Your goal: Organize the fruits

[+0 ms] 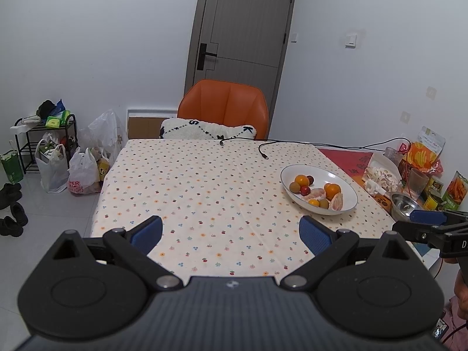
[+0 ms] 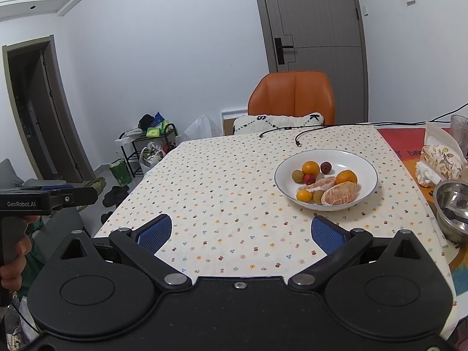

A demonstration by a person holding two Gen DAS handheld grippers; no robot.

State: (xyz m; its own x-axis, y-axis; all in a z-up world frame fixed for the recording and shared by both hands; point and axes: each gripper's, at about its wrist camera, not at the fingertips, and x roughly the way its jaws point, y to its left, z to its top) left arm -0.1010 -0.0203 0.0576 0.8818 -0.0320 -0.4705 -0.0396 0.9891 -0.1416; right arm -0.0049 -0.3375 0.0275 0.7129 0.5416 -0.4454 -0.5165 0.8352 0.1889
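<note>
Two claws hang over the near edge of the table (image 2: pixel 222 181). The left claw (image 1: pixel 231 234) and right claw (image 2: pixel 241 232) are both wide open, holding nothing. The white bowl (image 2: pixel 365 169) of fruit (image 2: pixel 327 182) sits ahead, to their right.

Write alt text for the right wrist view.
A white bowl of fruit sits on a dotted tablecloth, ahead of the open right gripper. An orange chair stands behind the table.

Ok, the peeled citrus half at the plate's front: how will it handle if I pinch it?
The peeled citrus half looks soft and skinless, so it probably squashes or splits along its segments. It leans against an orange, so lifting it may set that rolling.
</note>
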